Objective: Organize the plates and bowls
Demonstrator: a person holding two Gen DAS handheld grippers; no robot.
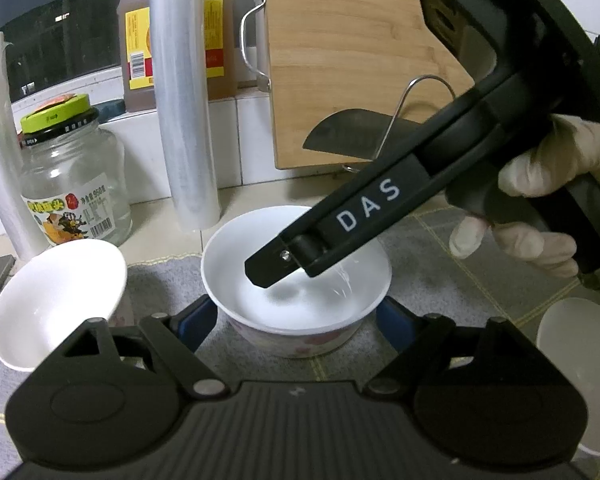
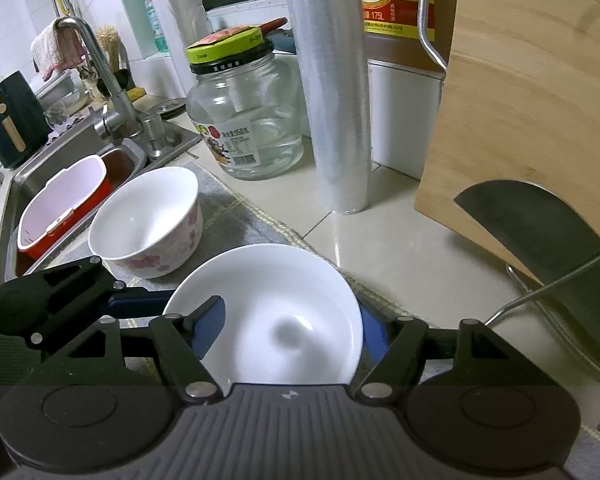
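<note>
White-tiled wall (image 2: 8, 20), dark window (image 1: 60, 20), tiled counter (image 2: 400, 256).

"DAS" marks the right gripper (image 1: 284, 264); the brown bottle (image 2: 396, 4) label reads "175L".

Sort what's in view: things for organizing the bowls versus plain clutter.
Job: centre bowl, second floral bowl, plain white bowl.
Clutter: glass jar, film roll, cutting board, cleaver, bottle.

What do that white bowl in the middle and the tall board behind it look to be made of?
White bowl: probably glazed ceramic, glossy and smooth, with a pink flower print outside. Board: wood or bamboo, matt, pale tan with visible grain, a metal handle at its edge.
</note>
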